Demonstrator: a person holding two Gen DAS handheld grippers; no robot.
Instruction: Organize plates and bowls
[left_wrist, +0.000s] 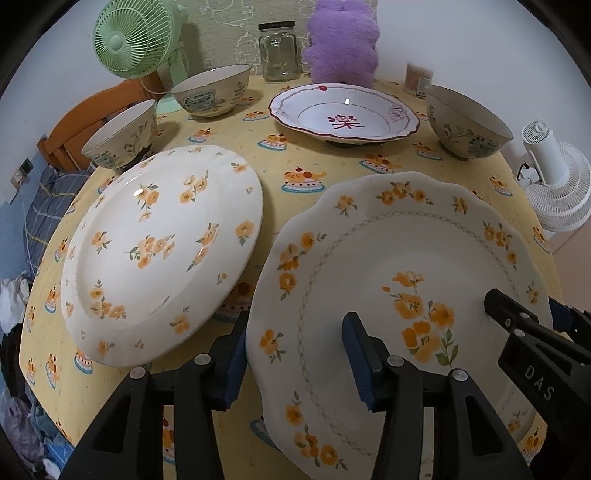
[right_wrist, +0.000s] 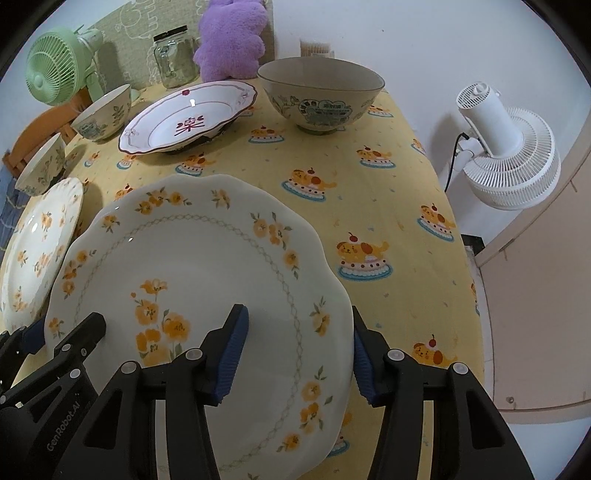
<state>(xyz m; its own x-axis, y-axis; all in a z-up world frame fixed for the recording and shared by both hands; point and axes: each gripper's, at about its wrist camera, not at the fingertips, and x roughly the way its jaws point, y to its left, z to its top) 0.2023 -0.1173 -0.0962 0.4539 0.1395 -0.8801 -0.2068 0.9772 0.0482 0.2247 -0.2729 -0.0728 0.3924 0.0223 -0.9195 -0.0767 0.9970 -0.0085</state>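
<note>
I am looking at glazed ceramic everywhere: the scalloped plate (left_wrist: 369, 266) between my fingers is shining smooth and glossy, and so is the round flowered plate (left_wrist: 162, 251) beside it. My left gripper (left_wrist: 295, 354) and right gripper (right_wrist: 299, 354) are showing matt black plastic with ribbed blue pads (right_wrist: 232, 354) (rubbery-looking) and small bright metal pins. The yellow tablecloth (right_wrist: 369, 206) is lying soft and matt, a printed cloth. The jar (left_wrist: 279, 51) is gleaming clear glass, the purple toy (left_wrist: 341, 40) is looking fuzzy plush.
</note>
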